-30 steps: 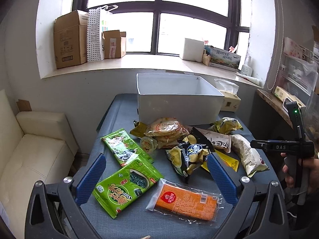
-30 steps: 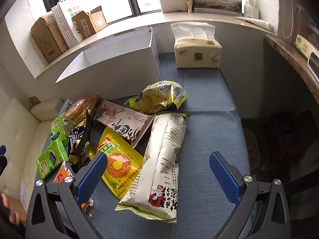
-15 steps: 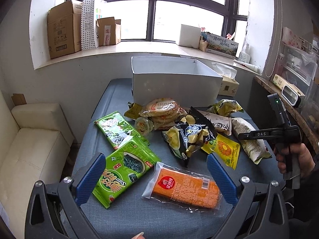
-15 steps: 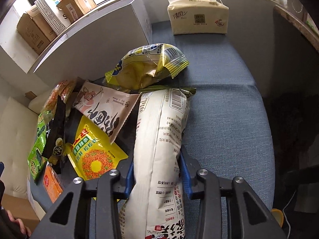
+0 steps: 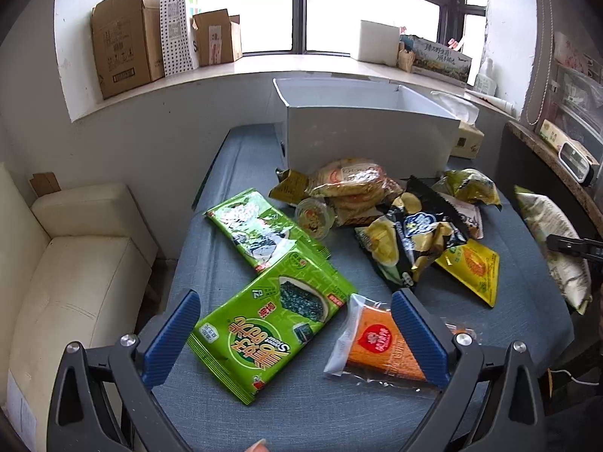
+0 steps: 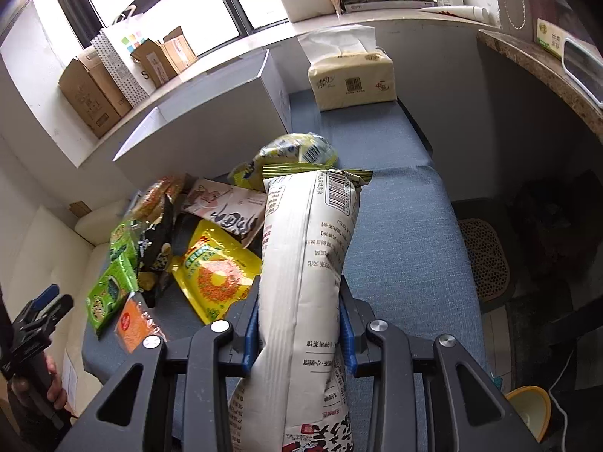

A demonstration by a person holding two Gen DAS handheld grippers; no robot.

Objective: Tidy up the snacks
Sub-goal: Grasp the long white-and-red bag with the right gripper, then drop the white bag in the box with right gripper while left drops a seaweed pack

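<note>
Since the earlier frames the right gripper has gone from spread above the table to clamped on the long white snack bag, and that bag now hangs raised off the blue tabletop, its barcode end pointing toward the white box. The blue pads pinch the bag's middle from both sides.

The left gripper has come lower; its jaws stand wide, holding nothing, with the green seaweed packet lying between the fingers and the orange packet partly under the right one.

The left wrist view alone shows the box's open interior rim and the black chip bag in full face; it catches the held bag only at the right edge.

The right wrist view alone shows the tissue pack behind the box in full, and the hand gripping the left tool's handle.
</note>
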